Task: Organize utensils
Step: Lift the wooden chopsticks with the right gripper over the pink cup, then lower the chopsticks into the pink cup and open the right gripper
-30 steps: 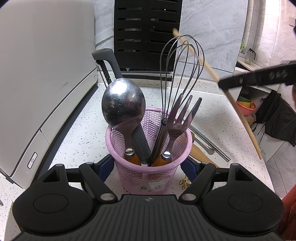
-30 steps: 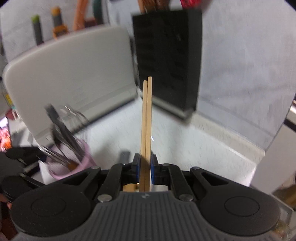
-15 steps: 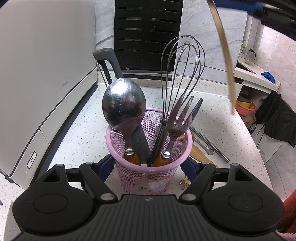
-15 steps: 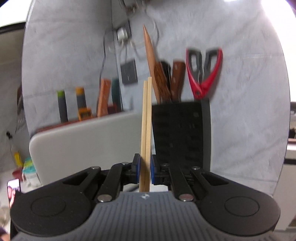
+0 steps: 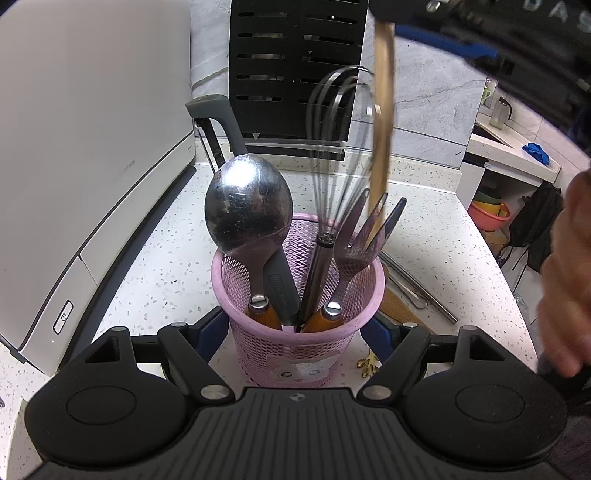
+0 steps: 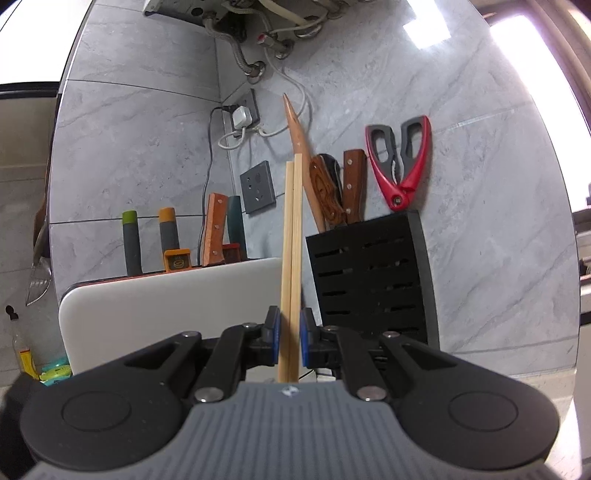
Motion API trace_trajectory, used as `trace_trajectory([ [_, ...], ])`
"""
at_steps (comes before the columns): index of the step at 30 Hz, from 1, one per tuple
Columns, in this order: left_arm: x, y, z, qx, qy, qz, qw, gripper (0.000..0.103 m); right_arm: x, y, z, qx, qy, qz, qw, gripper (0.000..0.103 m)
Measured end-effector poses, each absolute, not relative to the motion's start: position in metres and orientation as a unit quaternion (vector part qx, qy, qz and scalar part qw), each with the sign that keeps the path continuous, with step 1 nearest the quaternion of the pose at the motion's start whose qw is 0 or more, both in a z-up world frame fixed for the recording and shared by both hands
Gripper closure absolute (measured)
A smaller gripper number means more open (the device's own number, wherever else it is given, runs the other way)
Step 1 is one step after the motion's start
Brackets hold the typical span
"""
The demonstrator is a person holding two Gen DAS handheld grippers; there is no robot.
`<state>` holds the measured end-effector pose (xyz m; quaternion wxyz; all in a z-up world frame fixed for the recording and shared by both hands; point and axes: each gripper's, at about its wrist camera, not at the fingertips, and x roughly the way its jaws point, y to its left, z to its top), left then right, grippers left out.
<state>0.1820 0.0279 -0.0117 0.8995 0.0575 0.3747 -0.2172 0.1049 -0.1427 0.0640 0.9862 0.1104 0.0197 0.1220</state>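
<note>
A pink mesh utensil basket stands on the counter and holds a steel spoon, a dark fork, a wire whisk and a grey-handled tool. My left gripper is shut on the basket, blue pads on either side of it. My right gripper is shut on a pair of wooden chopsticks, held upright. In the left wrist view the chopsticks hang blurred, lower tips just above the fork at the basket's right side, with the right gripper above.
A white appliance stands at the left, a black knife block behind the basket. More wooden and metal utensils lie on the speckled counter right of the basket. Knives and red scissors stand in the block.
The right gripper swung the chopsticks from a slant at the right to near vertical and lowered them over the basket. The left gripper and basket have not moved.
</note>
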Motion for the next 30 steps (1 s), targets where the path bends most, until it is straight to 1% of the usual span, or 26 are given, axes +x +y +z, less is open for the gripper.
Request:
trace_trajectory([
  [5, 0.182, 0.028, -0.012, 0.057, 0.375, -0.217, 0.9, 0.013, 0.107, -0.144, 0.051, 0.126, 0.018, 0.147, 0.981, 0.095],
  [9, 0.182, 0.029, -0.012, 0.057, 0.375, -0.218, 0.899, 0.013, 0.108, -0.141, 0.046, 0.118, 0.025, 0.155, 0.981, 0.095],
  [12, 0.182, 0.029, -0.011, 0.057, 0.375, -0.218, 0.899, 0.013, 0.108, -0.142, 0.043, 0.107, 0.043, 0.161, 0.98, 0.095],
  [20, 0.182, 0.029, -0.011, 0.057, 0.375, -0.218, 0.899, 0.013, 0.101, -0.146, 0.04, 0.031, 0.077, 0.208, 0.975, 0.095],
  [30, 0.182, 0.027, -0.01, 0.057, 0.375, -0.218, 0.899, 0.013, 0.105, -0.166, 0.032, 0.059, 0.152, 0.243, 0.956, 0.095],
])
